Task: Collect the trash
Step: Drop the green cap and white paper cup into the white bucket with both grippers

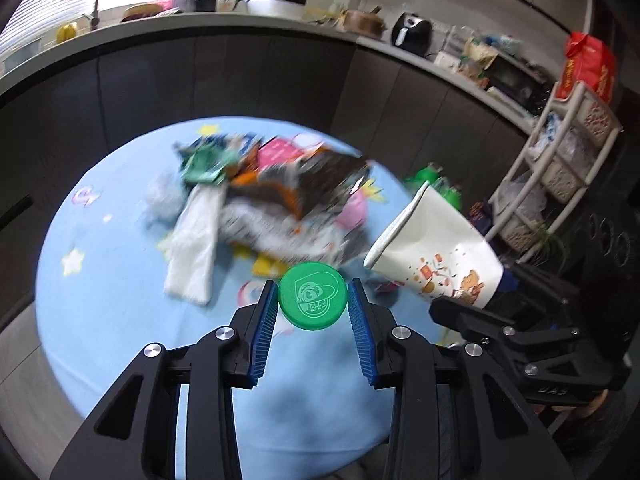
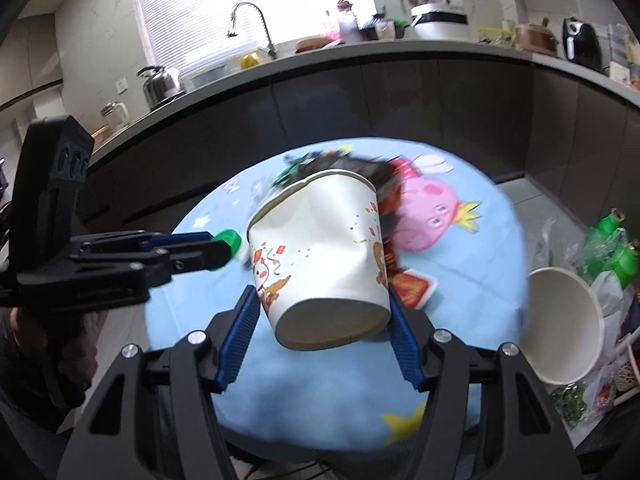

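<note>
My left gripper [image 1: 313, 297] is shut on a green bottle cap [image 1: 313, 295] and holds it above the round table with the blue cartoon cloth [image 1: 100, 280]. It also shows in the right wrist view [image 2: 230, 246], left of the cup. My right gripper [image 2: 322, 304] is shut on a dented white paper cup [image 2: 320, 256] with printed pictures, held above the table; the cup also shows in the left wrist view [image 1: 436, 256]. A pile of wrappers and plastic bags [image 1: 264, 196] lies on the far half of the table.
A bin bag to the right of the table holds another white paper cup [image 2: 568, 332] and green bottles [image 2: 616, 248]. A white shelf rack [image 1: 560, 168] stands at the right. A dark kitchen counter [image 2: 360, 56] with sink, kettle and appliances runs behind the table.
</note>
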{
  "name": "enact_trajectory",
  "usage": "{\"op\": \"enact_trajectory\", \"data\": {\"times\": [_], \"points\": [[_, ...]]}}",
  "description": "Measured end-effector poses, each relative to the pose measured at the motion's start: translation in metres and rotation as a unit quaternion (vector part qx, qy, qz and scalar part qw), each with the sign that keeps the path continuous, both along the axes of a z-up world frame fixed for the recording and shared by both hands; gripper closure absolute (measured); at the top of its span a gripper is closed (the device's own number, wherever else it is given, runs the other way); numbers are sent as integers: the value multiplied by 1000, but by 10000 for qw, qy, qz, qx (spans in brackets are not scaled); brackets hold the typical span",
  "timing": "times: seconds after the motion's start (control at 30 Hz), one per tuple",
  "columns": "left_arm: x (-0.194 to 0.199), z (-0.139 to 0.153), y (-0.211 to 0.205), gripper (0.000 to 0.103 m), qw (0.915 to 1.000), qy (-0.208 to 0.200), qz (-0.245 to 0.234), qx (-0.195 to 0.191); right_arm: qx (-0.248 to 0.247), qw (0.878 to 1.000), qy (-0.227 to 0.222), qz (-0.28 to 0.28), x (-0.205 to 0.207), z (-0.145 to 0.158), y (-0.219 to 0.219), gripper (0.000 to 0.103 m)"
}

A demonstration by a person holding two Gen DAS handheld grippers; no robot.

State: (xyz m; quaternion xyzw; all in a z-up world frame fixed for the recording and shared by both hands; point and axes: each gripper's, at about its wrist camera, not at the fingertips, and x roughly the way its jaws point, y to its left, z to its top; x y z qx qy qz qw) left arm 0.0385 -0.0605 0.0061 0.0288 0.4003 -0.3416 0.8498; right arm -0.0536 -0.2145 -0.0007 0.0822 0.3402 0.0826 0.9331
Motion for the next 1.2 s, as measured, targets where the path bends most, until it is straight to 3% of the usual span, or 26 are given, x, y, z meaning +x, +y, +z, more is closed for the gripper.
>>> {"op": "enact_trajectory", "data": {"times": [0.2, 0.3, 0.47, 0.67, 0.77, 1.03, 1.07, 1.1, 1.13, 1.17, 1.2], "points": [[14, 28, -65, 69, 9964, 128, -657, -512, -246, 9950, -35, -965, -14, 2, -78, 41], [20, 31, -114, 69, 9940, 137, -983, -468, -313, 9885, 100, -1479, -18, -12, -123, 41], [31, 9, -203, 69, 9871, 601, -1444, -352, -183, 9754, 480, -2145, -23, -57, -196, 41], [44, -34, -291, 69, 9786, 1113, -1733, -41, 25, 9663, 883, -2418, -25, -118, -249, 41], [46, -54, -323, 69, 9764, 1147, -1819, 197, 128, 9644, 1034, -2430, -18, -140, -261, 41], [50, -87, -359, 68, 9753, 1108, -1791, 664, 122, 9666, 1155, -2285, 0, -165, -267, 39], [50, -88, -358, 60, 9756, 1101, -1778, 670, 75, 9671, 1147, -2270, 1, -165, -265, 36], [50, -88, -359, 50, 9761, 1097, -1757, 659, 14, 9680, 1129, -2242, 2, -165, -264, 21], [51, -87, -359, 24, 9785, 1046, -1667, 624, -54, 9688, 1082, -2230, 1, -165, -262, 14], [51, -86, -357, 10, 9817, 958, -1538, 587, -99, 9703, 1011, -2194, -1, -163, -258, 6], [51, -82, -354, 10, 9850, 848, -1424, 476, -116, 9717, 967, -2154, -2, -162, -256, 4]]}}
